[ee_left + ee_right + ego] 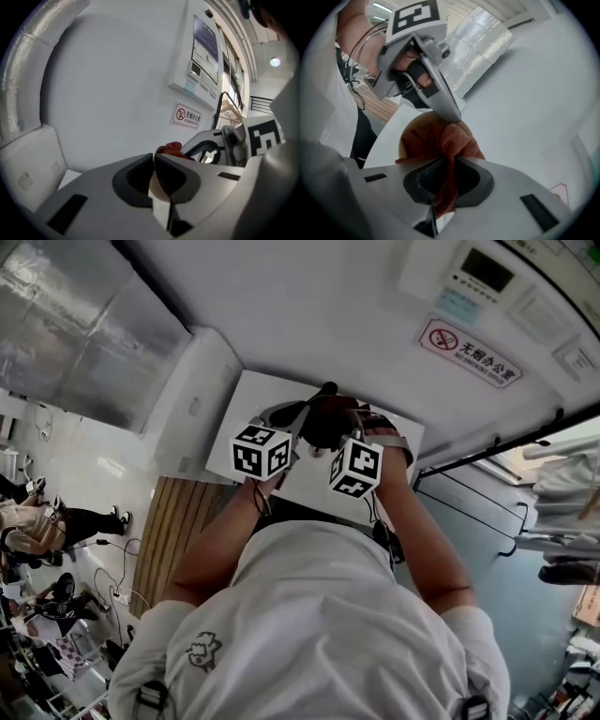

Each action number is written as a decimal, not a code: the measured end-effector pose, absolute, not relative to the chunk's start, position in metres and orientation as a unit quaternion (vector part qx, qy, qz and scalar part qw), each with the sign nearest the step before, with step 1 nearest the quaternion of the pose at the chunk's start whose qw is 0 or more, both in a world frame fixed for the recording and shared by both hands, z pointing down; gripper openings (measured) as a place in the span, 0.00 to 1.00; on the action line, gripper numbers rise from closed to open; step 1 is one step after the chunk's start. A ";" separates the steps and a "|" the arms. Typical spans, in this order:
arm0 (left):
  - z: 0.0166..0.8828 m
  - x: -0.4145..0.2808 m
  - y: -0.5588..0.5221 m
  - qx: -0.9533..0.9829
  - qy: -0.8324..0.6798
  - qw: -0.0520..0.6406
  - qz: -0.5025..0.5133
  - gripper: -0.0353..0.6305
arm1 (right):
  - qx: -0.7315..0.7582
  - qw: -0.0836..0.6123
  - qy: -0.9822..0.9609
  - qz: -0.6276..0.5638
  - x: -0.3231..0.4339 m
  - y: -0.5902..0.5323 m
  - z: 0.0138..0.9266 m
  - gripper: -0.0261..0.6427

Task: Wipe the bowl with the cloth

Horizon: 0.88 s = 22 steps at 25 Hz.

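Observation:
In the right gripper view a tan bowl is held up in the air, with a rust-red cloth bunched inside it. My right gripper is shut on the cloth, which hangs down between its pads. My left gripper pinches the bowl's far rim. In the left gripper view the left gripper is shut on a pale piece of the bowl's rim, and the cloth shows just beyond. In the head view both grippers meet at the dark bowl above the table.
A small white table stands against the wall below the grippers. The wall carries a no-smoking sign and a control panel. A silver duct runs at left. Wooden flooring and seated people lie left.

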<state>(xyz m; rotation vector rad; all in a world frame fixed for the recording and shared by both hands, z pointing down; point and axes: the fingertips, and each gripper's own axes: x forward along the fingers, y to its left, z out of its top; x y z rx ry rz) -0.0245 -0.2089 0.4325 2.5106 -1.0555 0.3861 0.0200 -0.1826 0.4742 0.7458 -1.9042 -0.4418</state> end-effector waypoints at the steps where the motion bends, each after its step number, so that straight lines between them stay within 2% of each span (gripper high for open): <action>1: 0.431 -0.018 -0.205 0.899 -0.369 0.193 0.138 0.09 | 0.314 0.501 -0.785 -0.185 0.020 -0.187 0.471 0.11; 8: 0.424 -0.008 -0.202 0.904 -0.364 0.180 0.133 0.09 | 0.263 0.496 -0.798 -0.219 -0.008 -0.174 0.479 0.11; 13: 0.425 -0.023 -0.208 0.900 -0.376 0.186 0.120 0.09 | 0.204 0.466 -0.827 -0.237 -0.022 -0.148 0.476 0.11; 22: 0.430 -0.052 -0.229 0.886 -0.412 0.171 0.122 0.09 | 0.172 0.459 -0.854 -0.175 -0.001 -0.124 0.476 0.11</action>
